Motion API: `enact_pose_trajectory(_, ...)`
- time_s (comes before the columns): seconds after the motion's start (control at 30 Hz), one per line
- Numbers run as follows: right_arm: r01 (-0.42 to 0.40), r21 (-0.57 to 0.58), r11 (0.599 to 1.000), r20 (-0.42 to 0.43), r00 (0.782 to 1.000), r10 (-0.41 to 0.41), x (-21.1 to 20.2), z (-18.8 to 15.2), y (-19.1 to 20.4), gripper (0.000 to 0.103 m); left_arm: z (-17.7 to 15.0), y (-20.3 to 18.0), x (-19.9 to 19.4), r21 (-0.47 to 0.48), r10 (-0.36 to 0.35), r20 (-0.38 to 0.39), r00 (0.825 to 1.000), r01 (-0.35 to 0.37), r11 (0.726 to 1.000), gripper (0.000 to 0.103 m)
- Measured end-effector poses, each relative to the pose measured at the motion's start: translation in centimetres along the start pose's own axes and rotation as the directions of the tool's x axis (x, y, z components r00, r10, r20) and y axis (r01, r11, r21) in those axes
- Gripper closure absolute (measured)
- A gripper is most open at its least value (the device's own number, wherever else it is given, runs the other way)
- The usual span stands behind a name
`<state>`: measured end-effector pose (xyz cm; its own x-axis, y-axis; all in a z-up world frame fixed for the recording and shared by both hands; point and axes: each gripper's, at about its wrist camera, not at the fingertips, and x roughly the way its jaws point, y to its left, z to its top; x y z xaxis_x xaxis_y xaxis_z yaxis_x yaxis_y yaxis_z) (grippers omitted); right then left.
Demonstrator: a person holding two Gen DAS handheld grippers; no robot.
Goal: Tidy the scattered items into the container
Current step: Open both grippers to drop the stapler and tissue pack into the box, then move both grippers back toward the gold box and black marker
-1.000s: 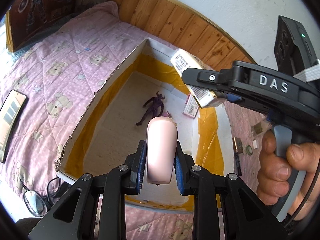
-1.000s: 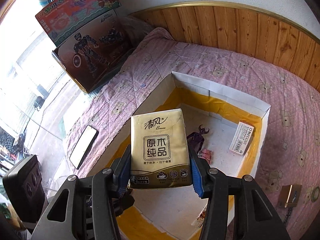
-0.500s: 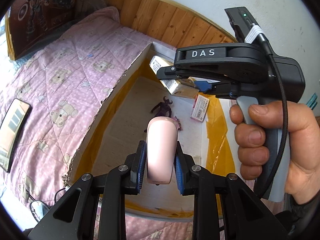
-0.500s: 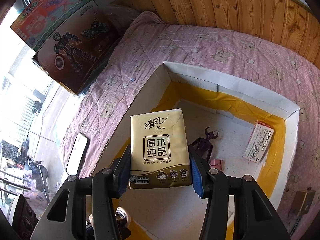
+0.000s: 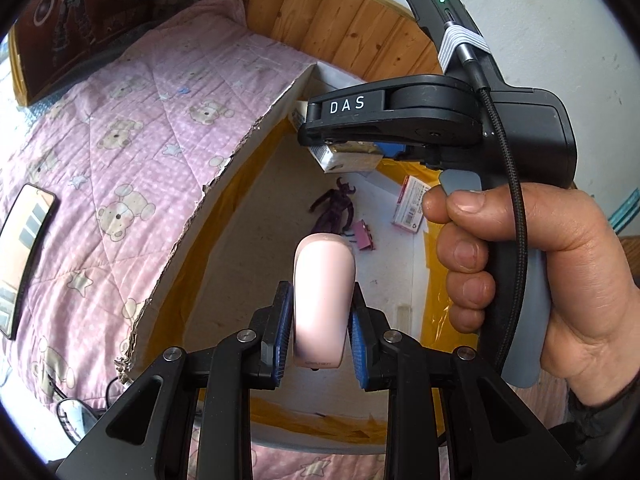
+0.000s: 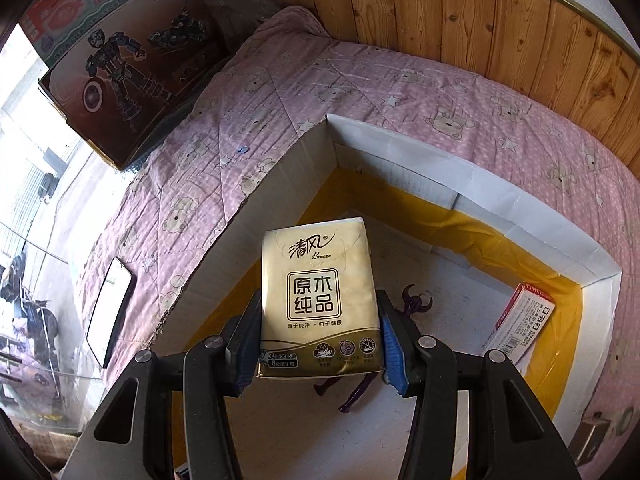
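Observation:
My left gripper (image 5: pixel 319 340) is shut on a pale pink rounded case (image 5: pixel 324 300) and holds it above the near end of the open cardboard box (image 5: pixel 224 184). My right gripper (image 6: pixel 319 344) is shut on a gold tissue pack (image 6: pixel 319 292) and holds it over the box (image 6: pixel 472 184); it also shows in the left wrist view (image 5: pixel 348 152), hand-held above the box's far part. Inside the box lie a purple figure (image 5: pixel 336 210), a small pink piece (image 5: pixel 364 236) and a red-and-white carton (image 5: pixel 412 204), which the right wrist view (image 6: pixel 524 320) shows too.
The box sits on a pink bear-print quilt (image 5: pixel 120 140). A phone (image 5: pixel 24 252) lies on the quilt at the left, glasses (image 5: pixel 76 420) near the box's front corner. A toy box (image 6: pixel 116 64) stands at the bed's head. Small items (image 6: pixel 596 432) lie right of the box.
My right gripper has moved in over the box with the tissue pack and lower towards its floor. My left gripper keeps the pink case, shifted slightly forward over the box.

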<state>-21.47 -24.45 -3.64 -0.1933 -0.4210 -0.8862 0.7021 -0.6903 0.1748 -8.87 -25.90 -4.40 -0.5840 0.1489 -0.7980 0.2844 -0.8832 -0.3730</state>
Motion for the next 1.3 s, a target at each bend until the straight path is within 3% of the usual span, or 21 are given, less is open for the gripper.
enact_pose_trajectory(0.23,0.022,-0.029,0.999,0.014,1.0,-0.022,0.7,0.5,0.6,0.049,0.1,0.2,0.2,-0.016,0.011,-0.006,1.0,-0.011,1.0,0.075)
enact_pose_trajectory(0.4,-0.016,0.028,0.999,0.016,1.0,0.016,0.8,0.3,-0.5,0.047,0.2,0.2,0.1,-0.033,-0.002,-0.008,1.0,0.002,0.999,0.071)
enact_pose_trajectory(0.73,-0.073,0.06,0.996,0.045,0.997,0.07,-2.9,-0.9,-1.0,0.047,0.3,-0.3,-1.2,-0.011,-0.026,0.056,0.998,0.027,1.0,0.068)
enact_pose_trajectory(1.07,-0.119,0.019,0.993,0.089,0.989,0.116,-8.5,-5.5,-0.7,0.047,-1.4,-2.4,-3.5,0.057,-0.044,0.118,0.992,0.038,0.998,0.066)
enact_pose_trajectory(1.3,-0.092,-0.036,0.995,0.206,0.974,0.097,-13.6,-10.1,-0.5,0.047,-3.7,-3.6,-6.0,0.057,-0.094,0.109,0.99,0.088,0.995,0.065)
